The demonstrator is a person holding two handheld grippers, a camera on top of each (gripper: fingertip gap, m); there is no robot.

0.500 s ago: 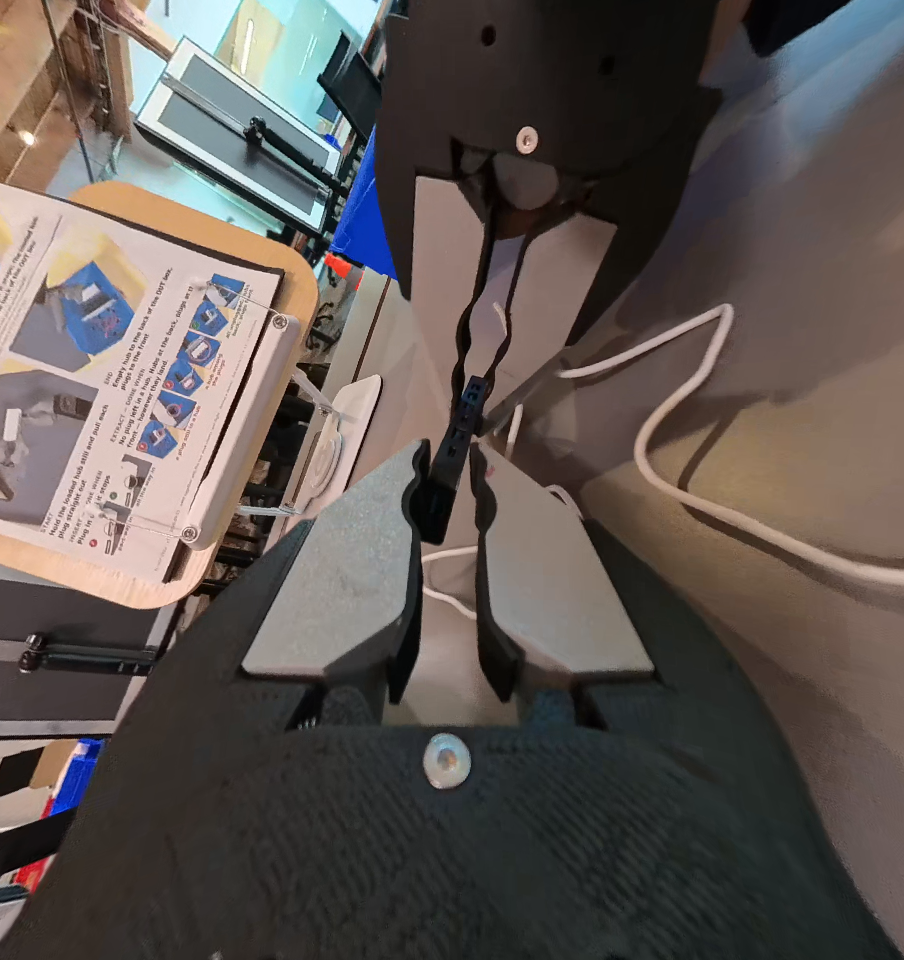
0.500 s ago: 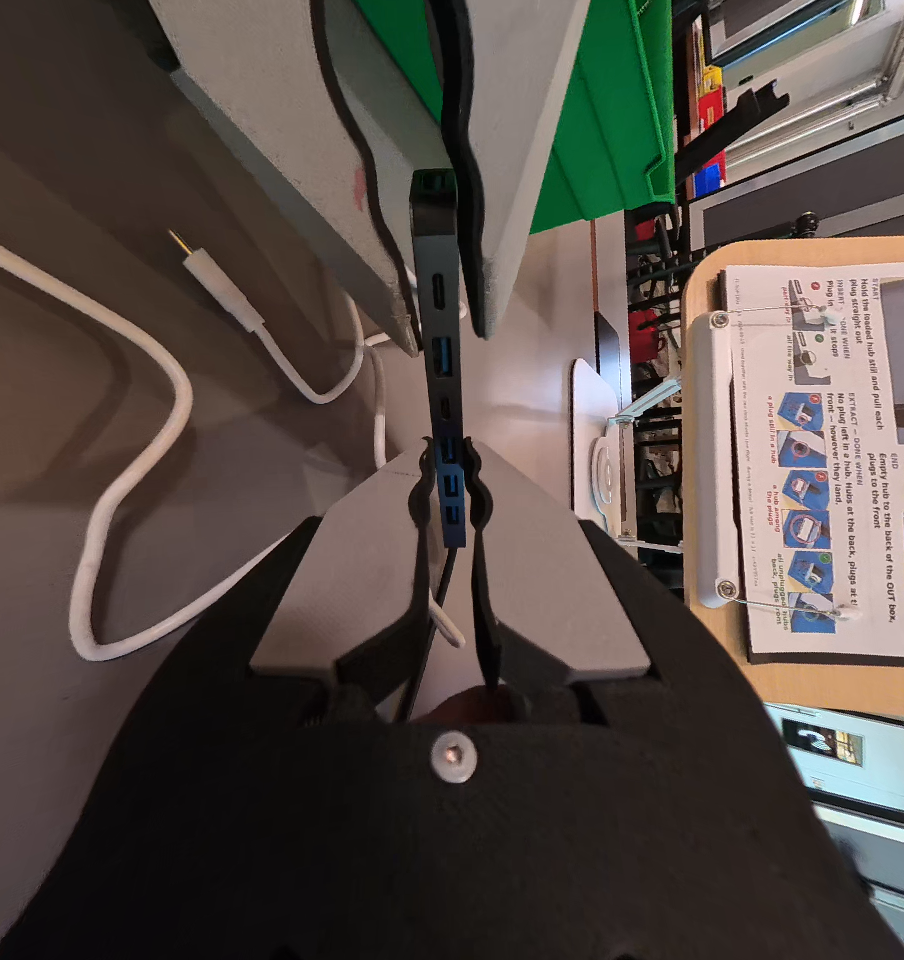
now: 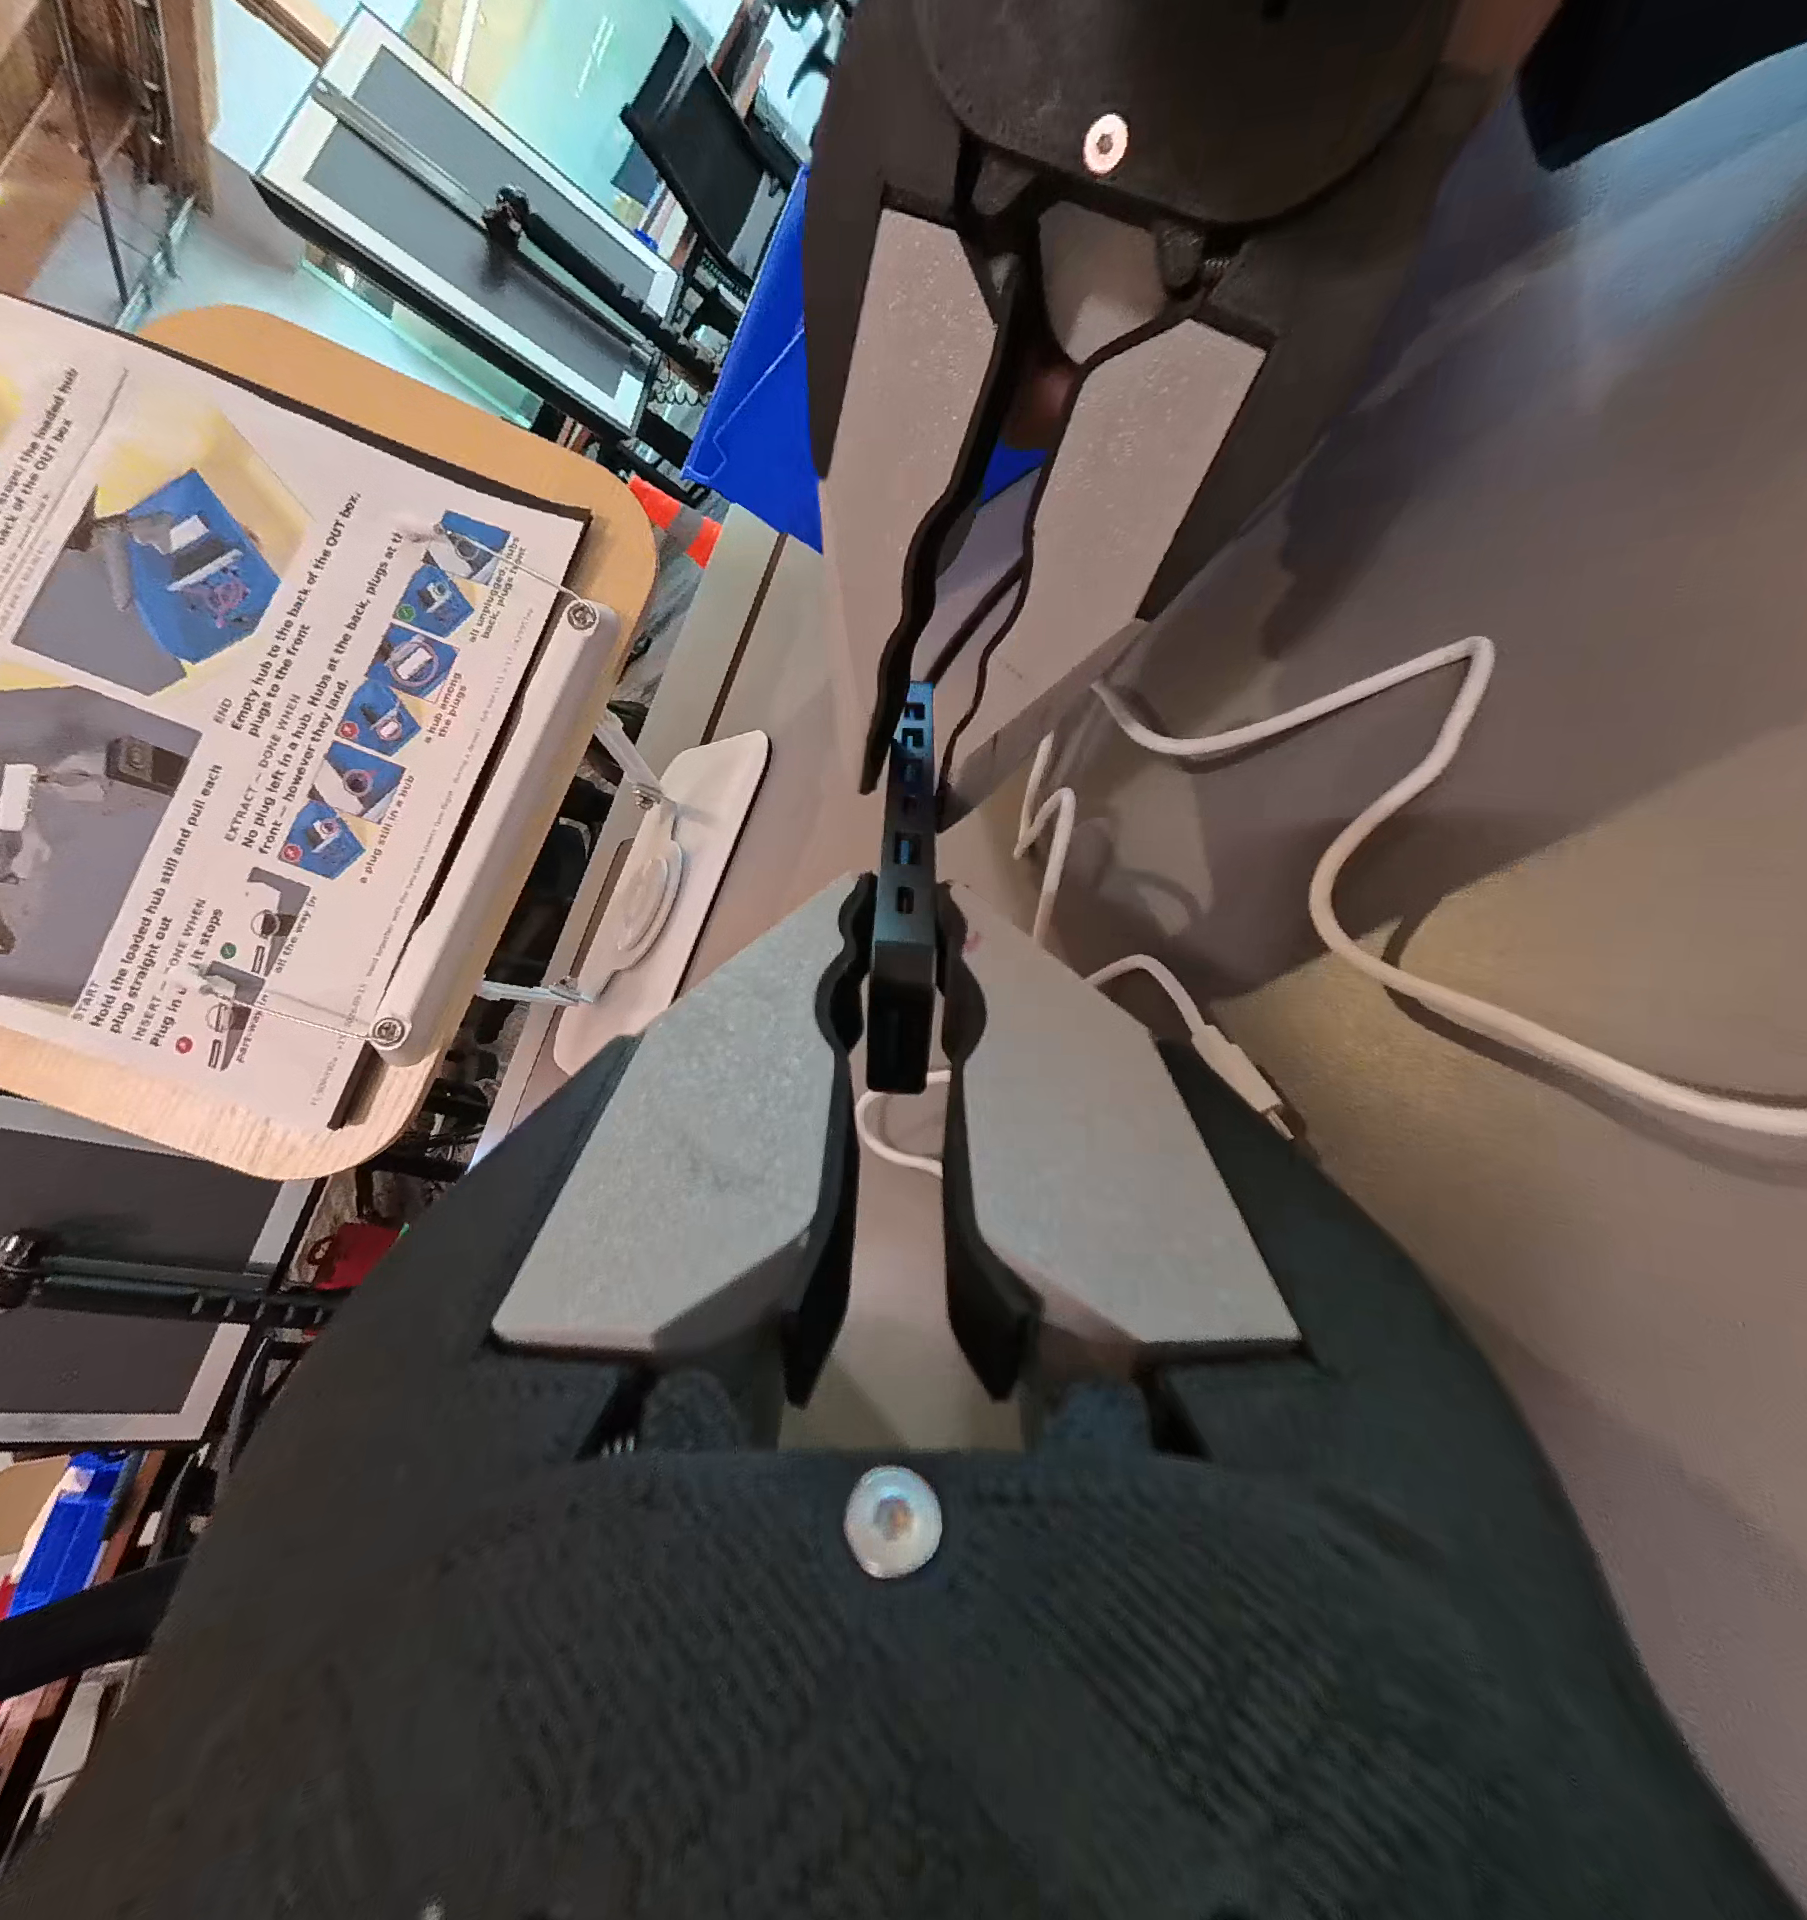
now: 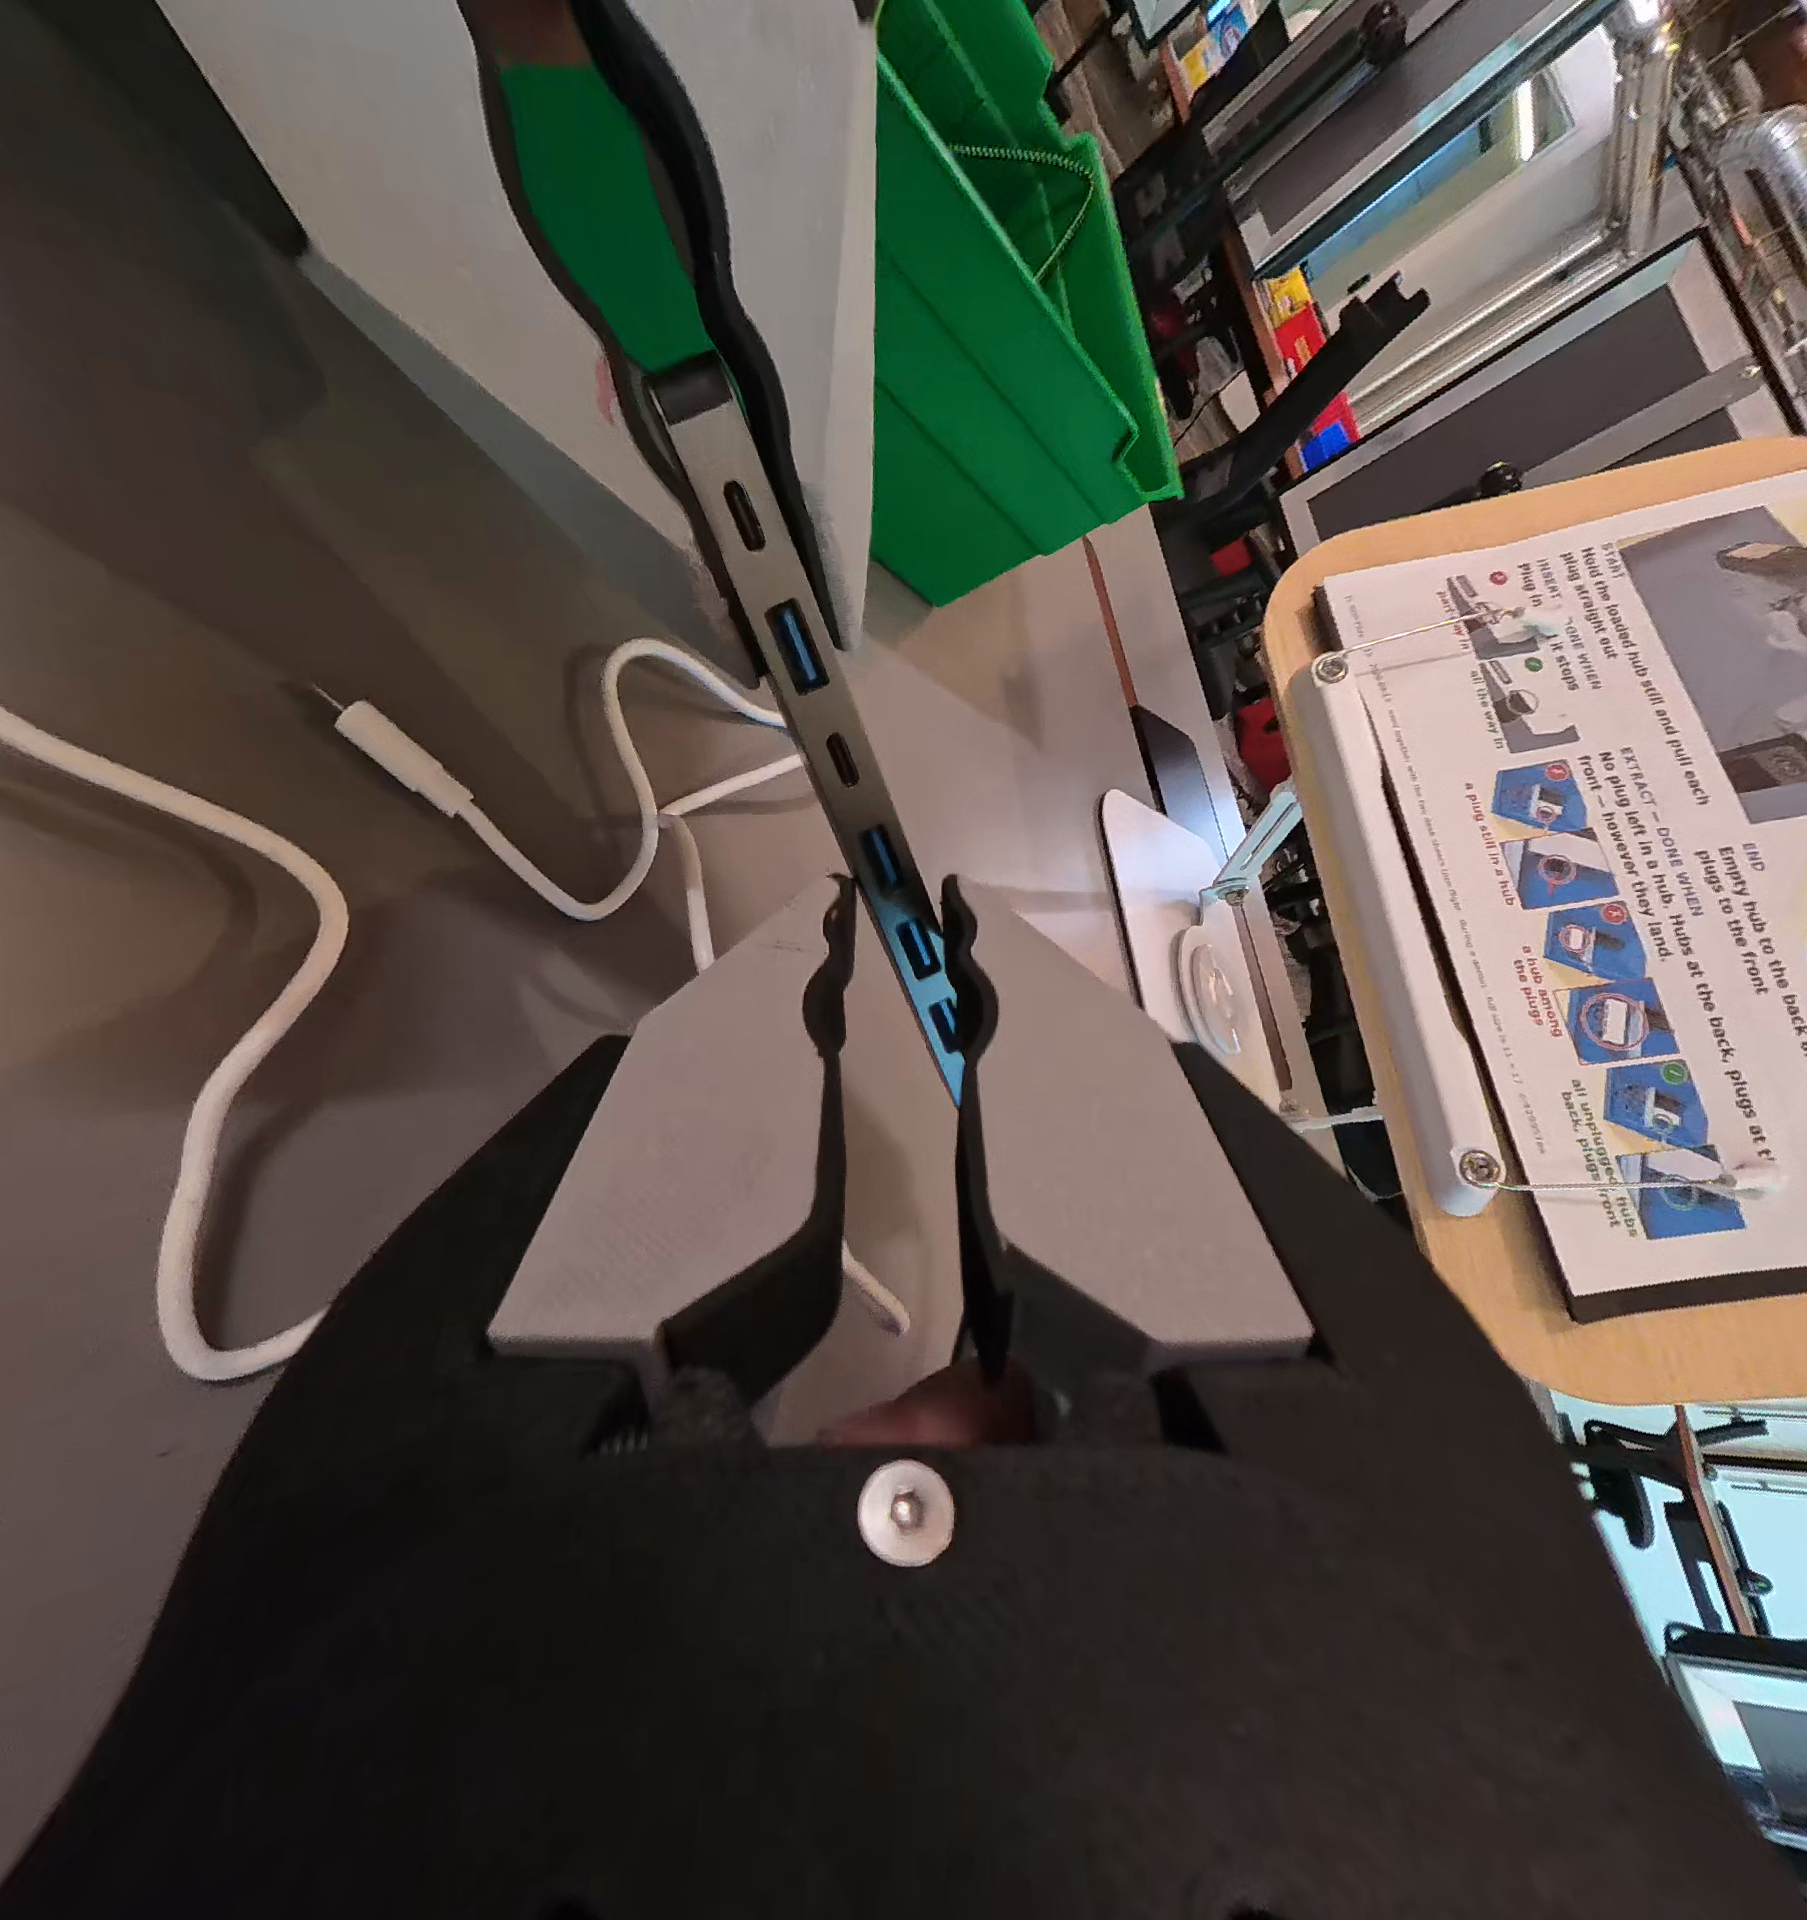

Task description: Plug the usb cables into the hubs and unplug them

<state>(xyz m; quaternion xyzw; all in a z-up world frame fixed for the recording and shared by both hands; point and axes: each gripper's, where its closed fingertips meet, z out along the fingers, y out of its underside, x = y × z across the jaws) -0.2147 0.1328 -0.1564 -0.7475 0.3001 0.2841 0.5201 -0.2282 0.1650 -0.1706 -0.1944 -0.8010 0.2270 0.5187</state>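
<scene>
Hub (image 4: 837, 769) held in air, ports all empty | left gripper (image 3: 904, 935) clamped on one end, right gripper (image 4: 894, 935) grasping the other | white cable (image 4: 400, 758) loose on table at 9 o'clock | I keep hub steady, free one gripper for plug.

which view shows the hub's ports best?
Right wrist view: the hub runs diagonally with its port row facing the camera, blue and oval sockets distinct. The left wrist view shows the hub small and dark between the fingers, ports barely readable.
</scene>
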